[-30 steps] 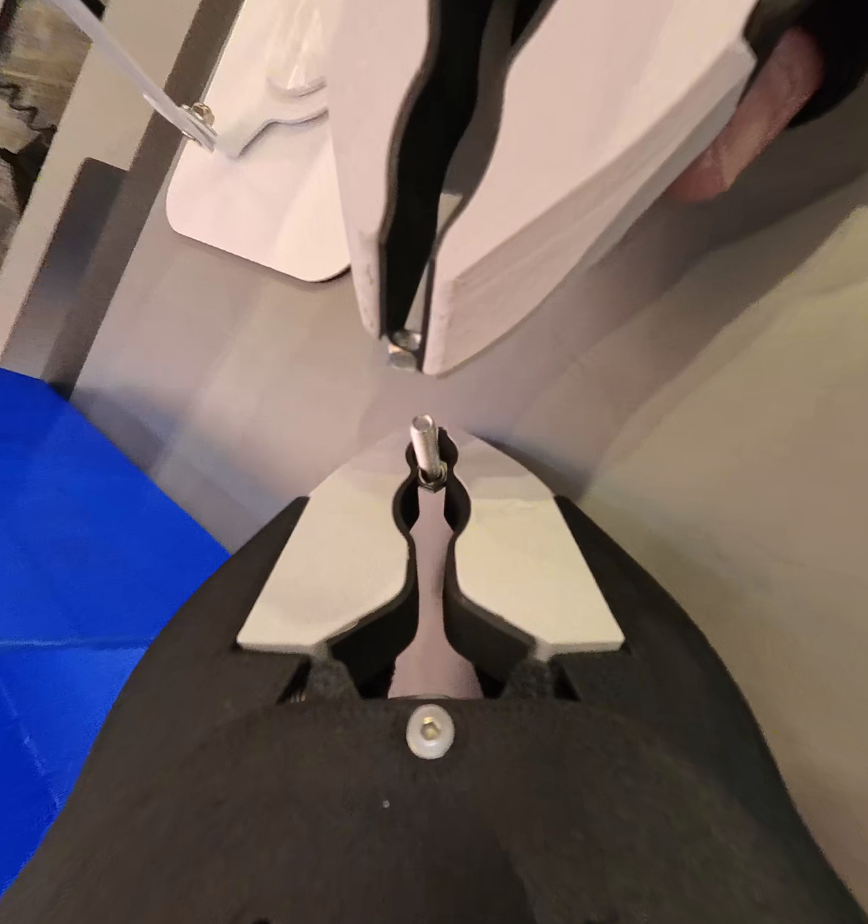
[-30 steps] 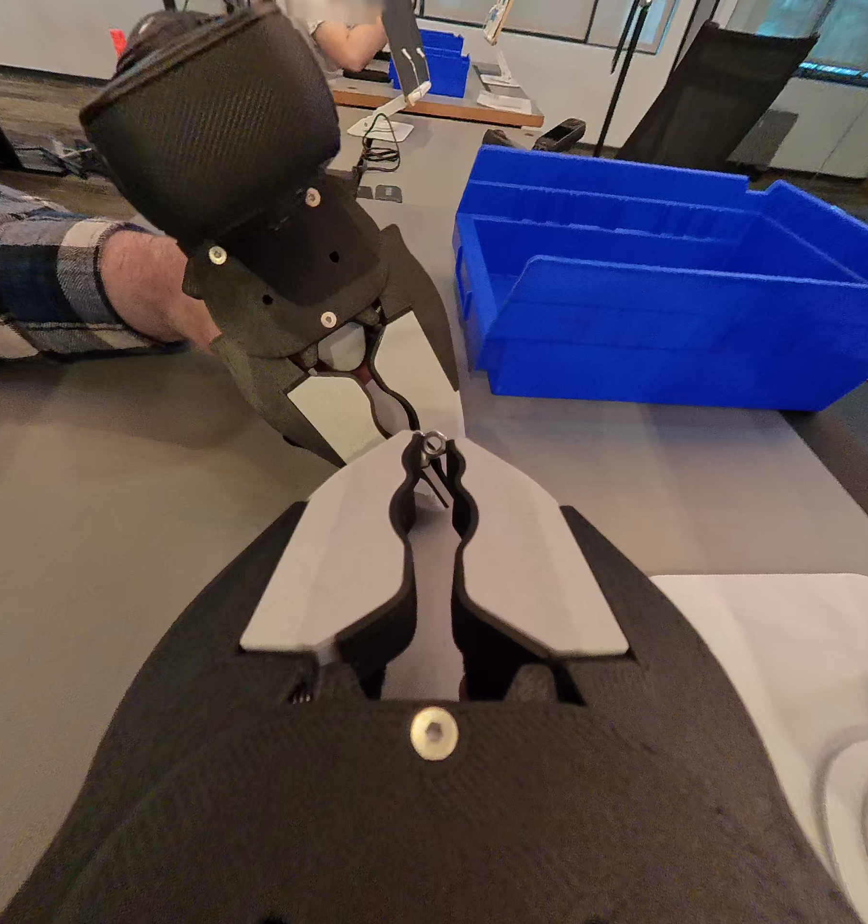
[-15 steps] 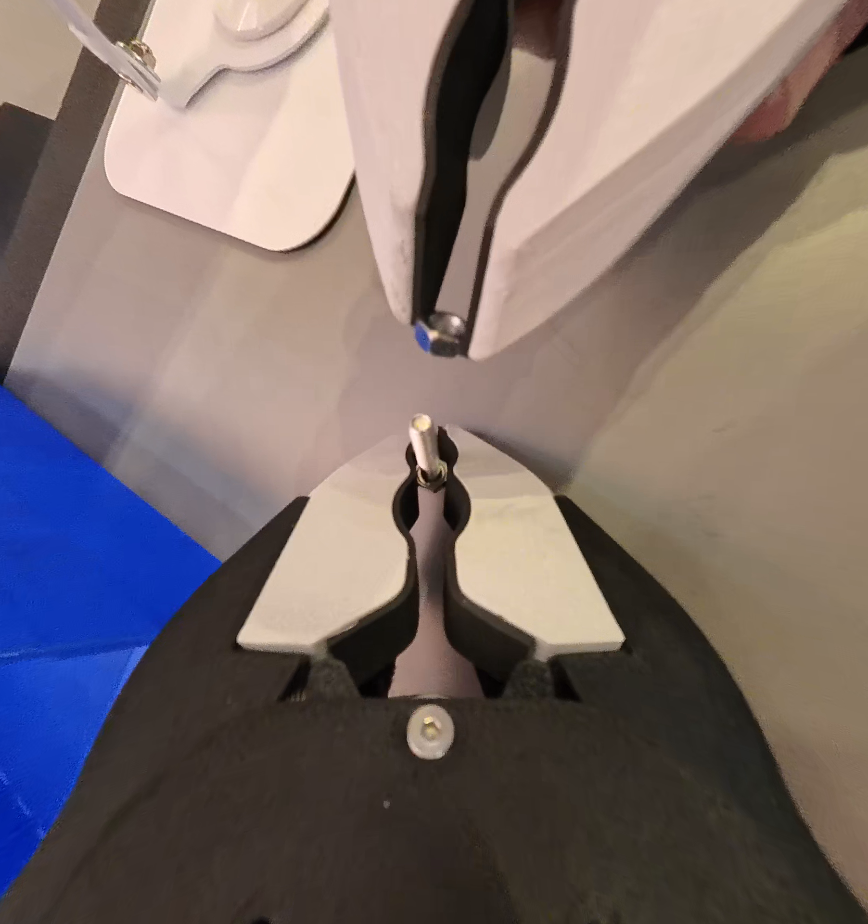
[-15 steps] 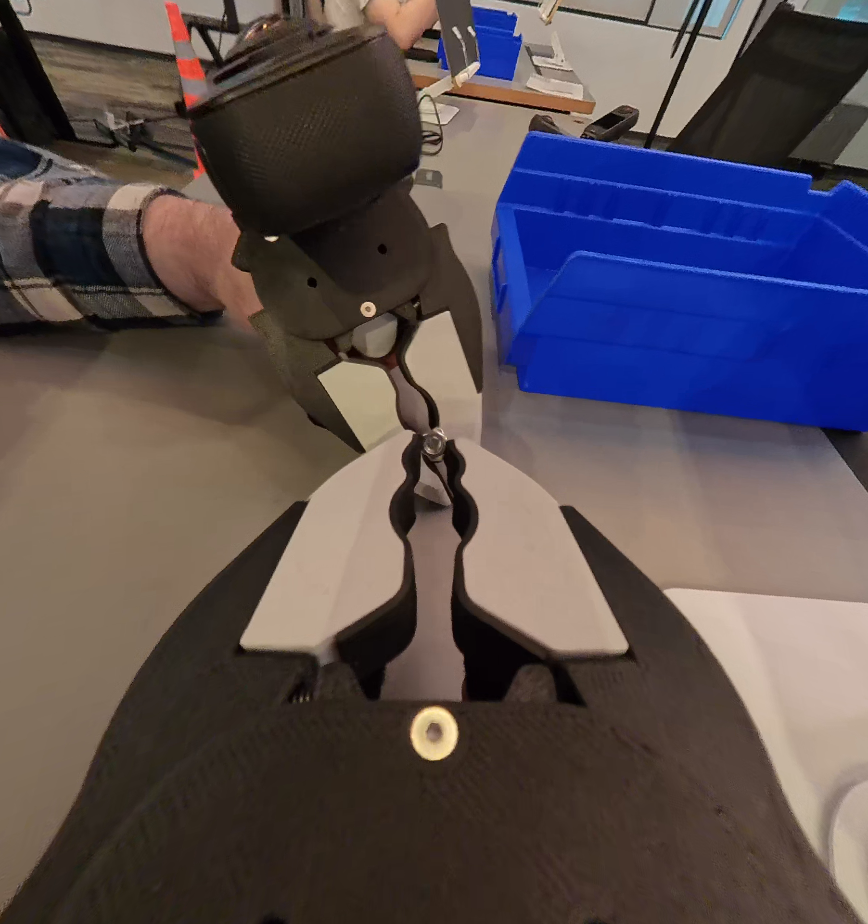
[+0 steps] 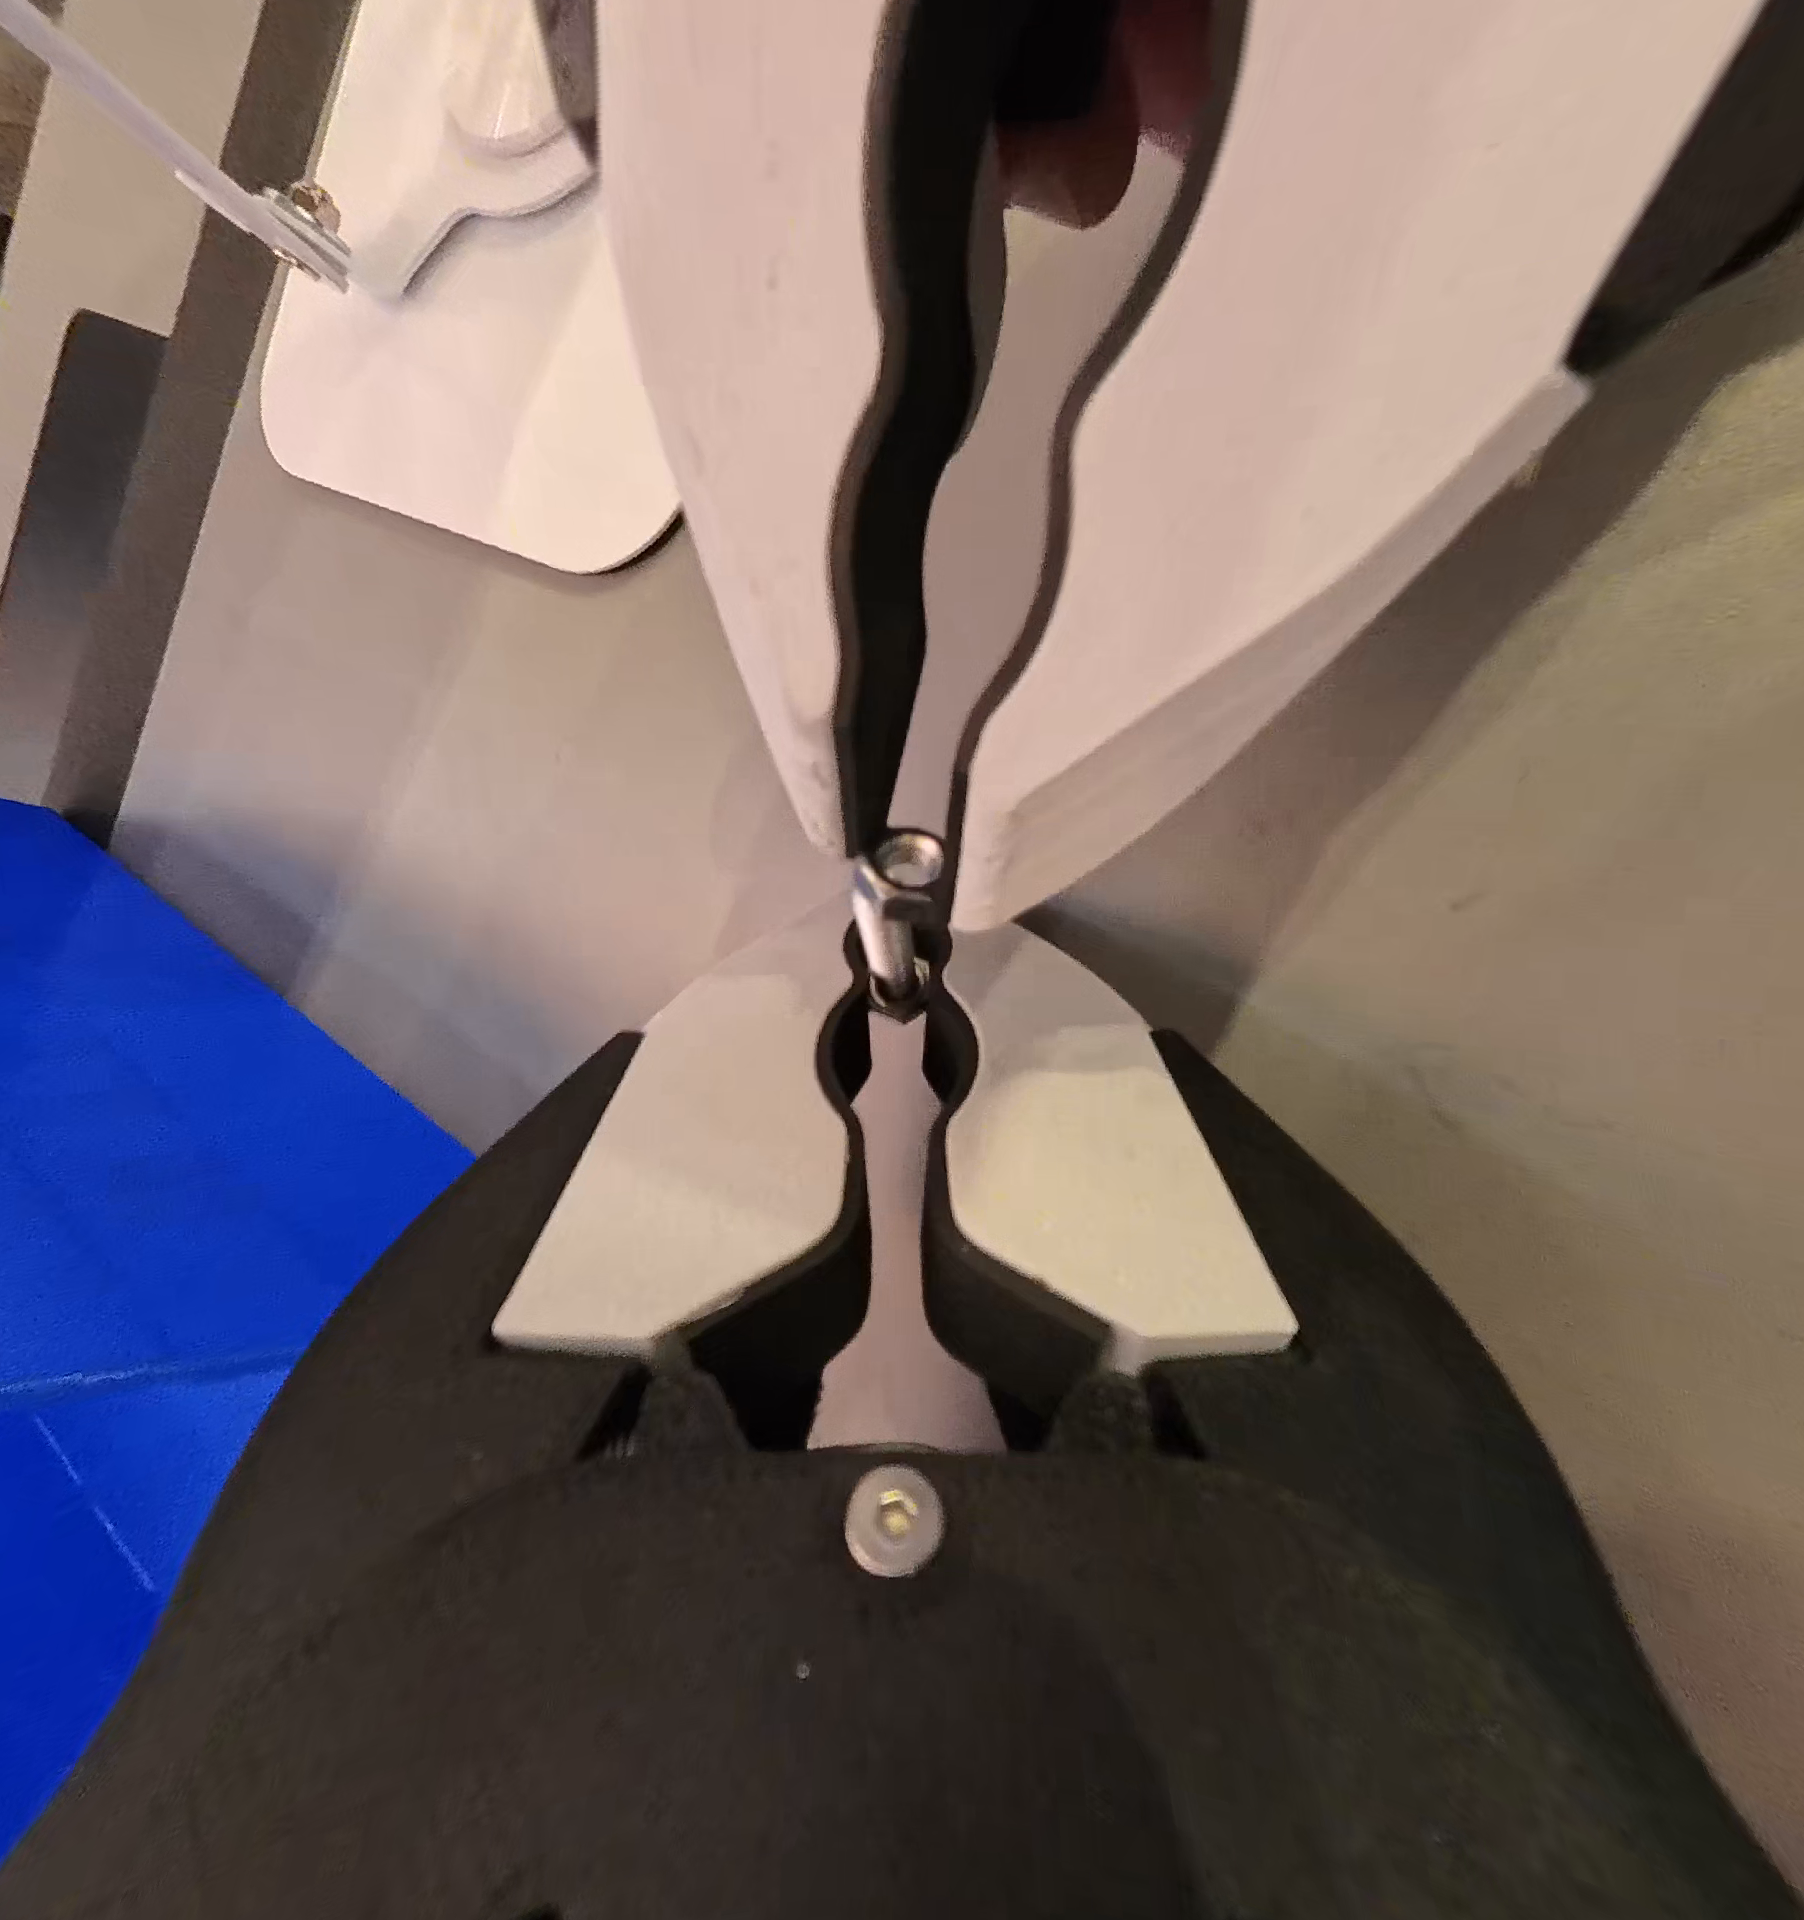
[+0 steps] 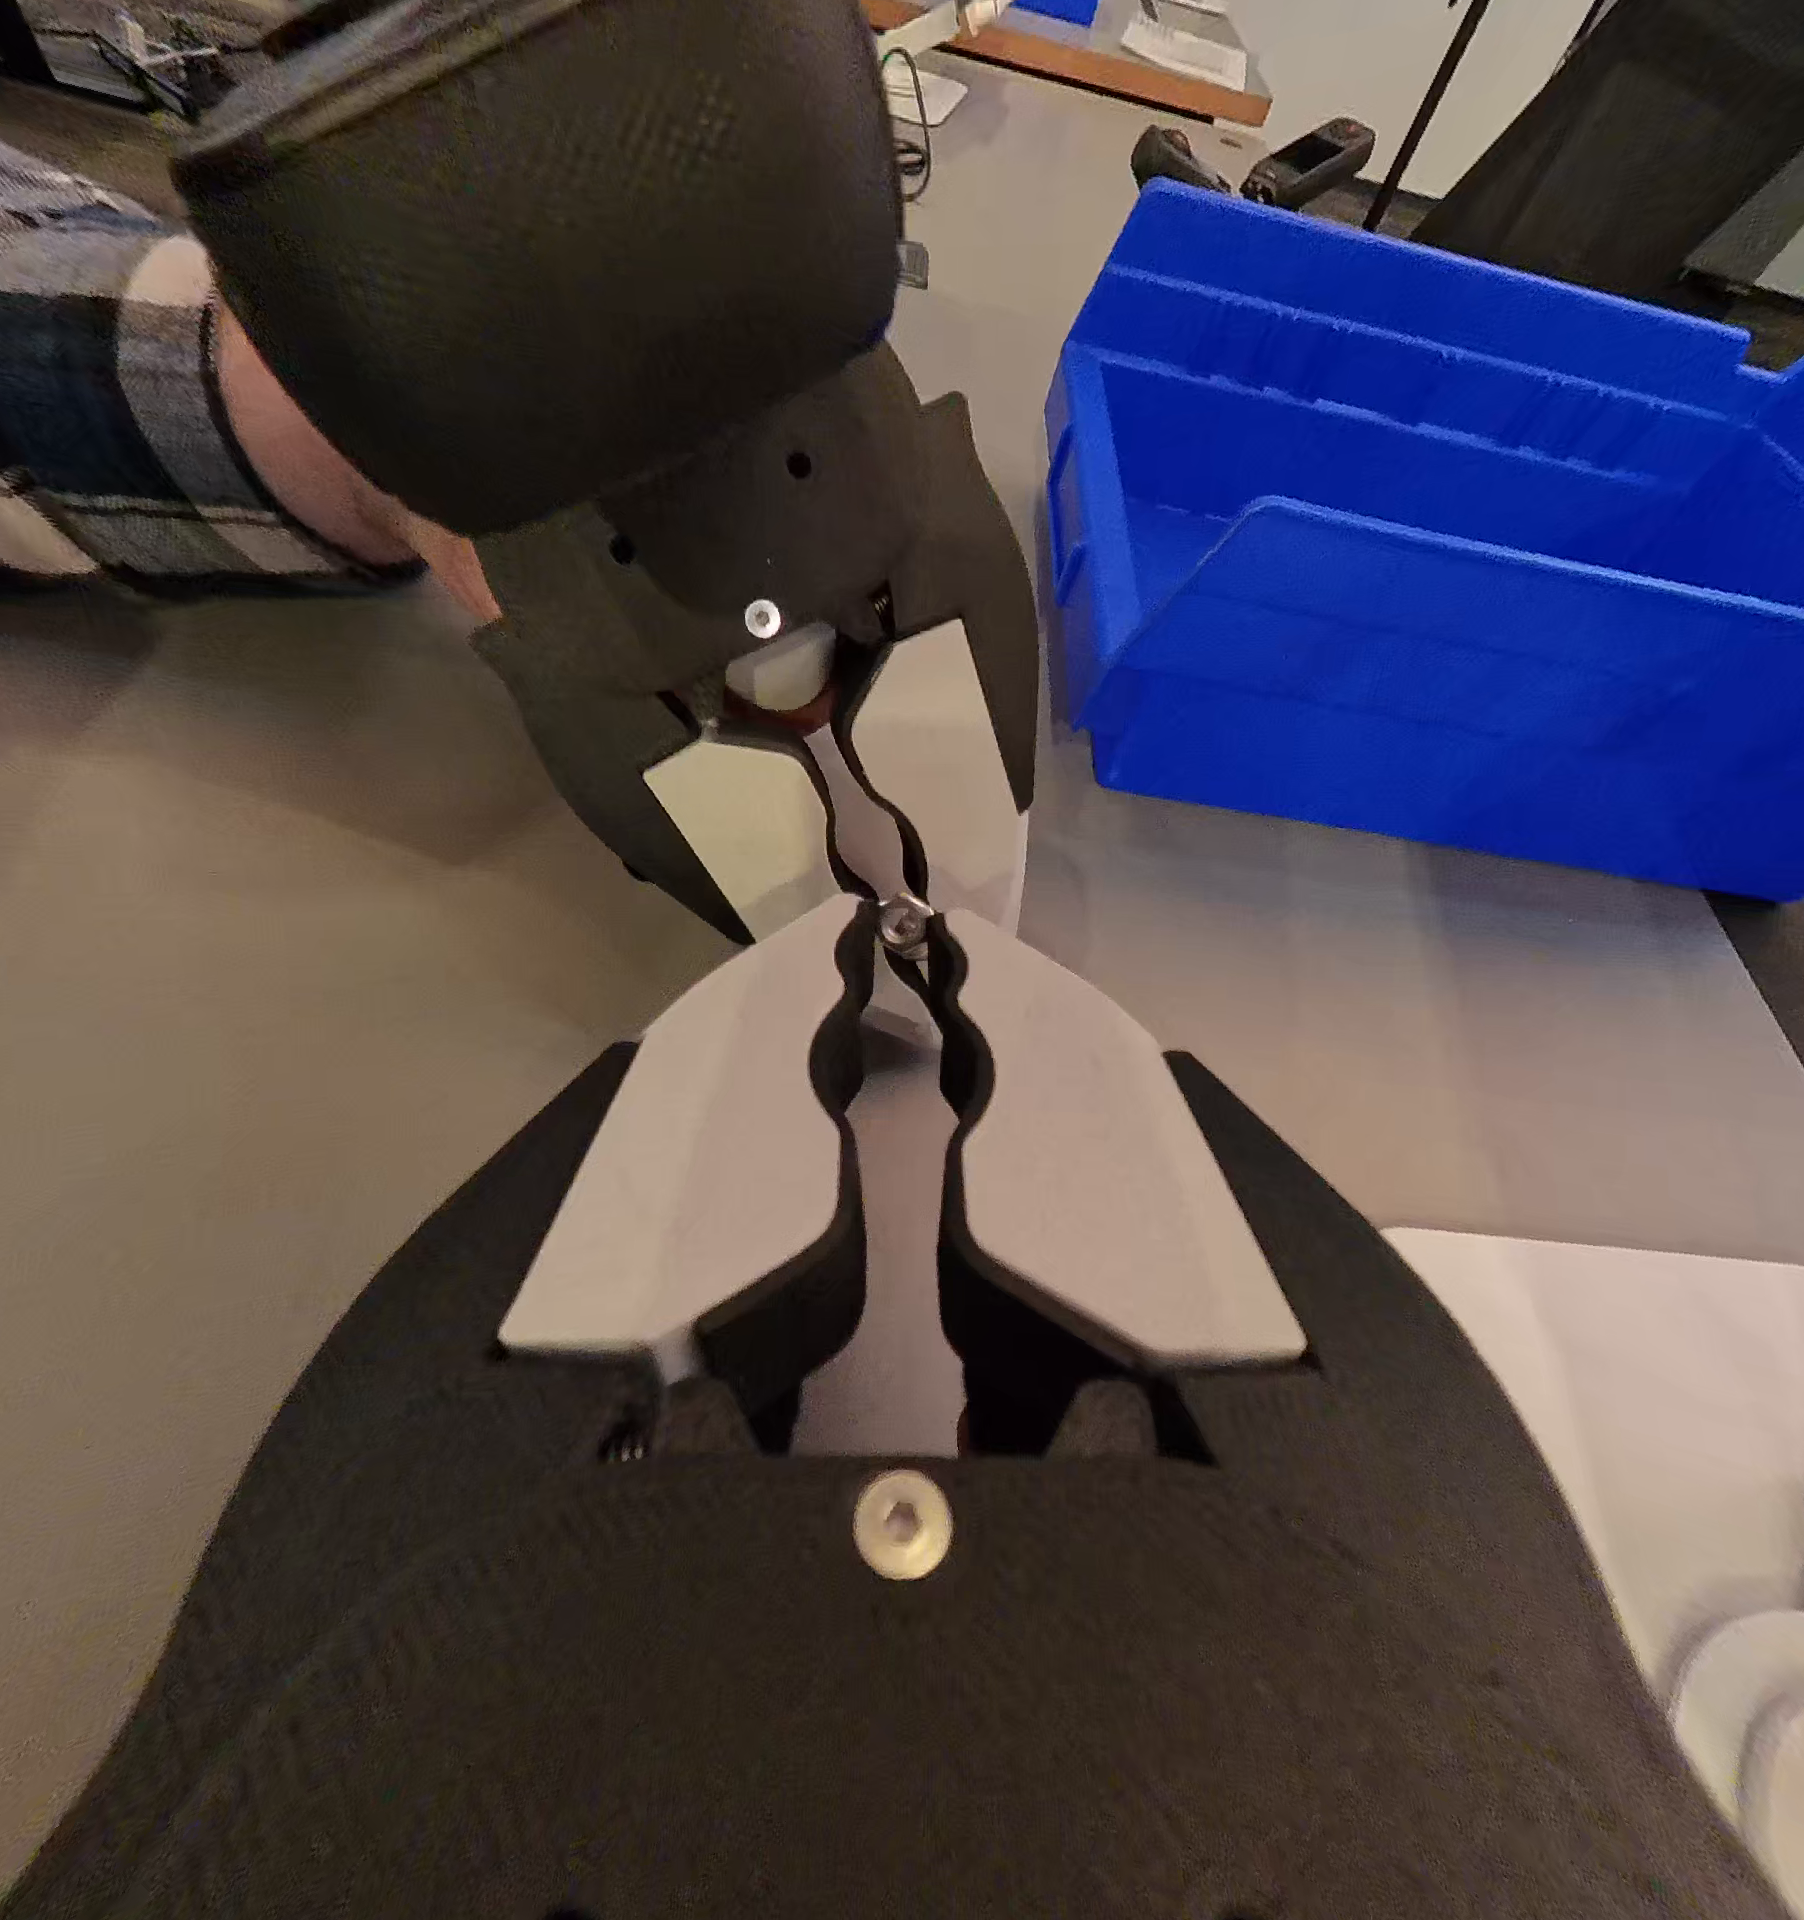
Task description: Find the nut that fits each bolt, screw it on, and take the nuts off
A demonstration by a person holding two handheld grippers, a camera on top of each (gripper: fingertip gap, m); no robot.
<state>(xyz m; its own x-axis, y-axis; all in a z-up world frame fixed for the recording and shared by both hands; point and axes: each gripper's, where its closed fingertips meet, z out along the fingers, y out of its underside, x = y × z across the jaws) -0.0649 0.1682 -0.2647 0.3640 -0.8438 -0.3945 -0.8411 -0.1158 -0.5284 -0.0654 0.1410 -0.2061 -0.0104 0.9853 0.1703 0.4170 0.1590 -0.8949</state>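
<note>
My smooth grey tabletop [image 6: 202, 1039] holds a blue plastic bin [image 6: 1449, 644] far right and a white moulded tray [image 6: 1656, 1455] near right. My left gripper [image 5: 893, 971] clamps a silver bolt [image 5: 882, 935]; my right gripper [image 6: 903, 925] clamps a silver hex nut [image 6: 900, 920]. Apart a second ago, nut and bolt tip now meet.

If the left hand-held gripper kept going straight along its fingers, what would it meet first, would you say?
Most likely the nut pinched by the right hand-held gripper: the bolt that the left hand-held gripper grips already points at it, seemingly touching.
</note>
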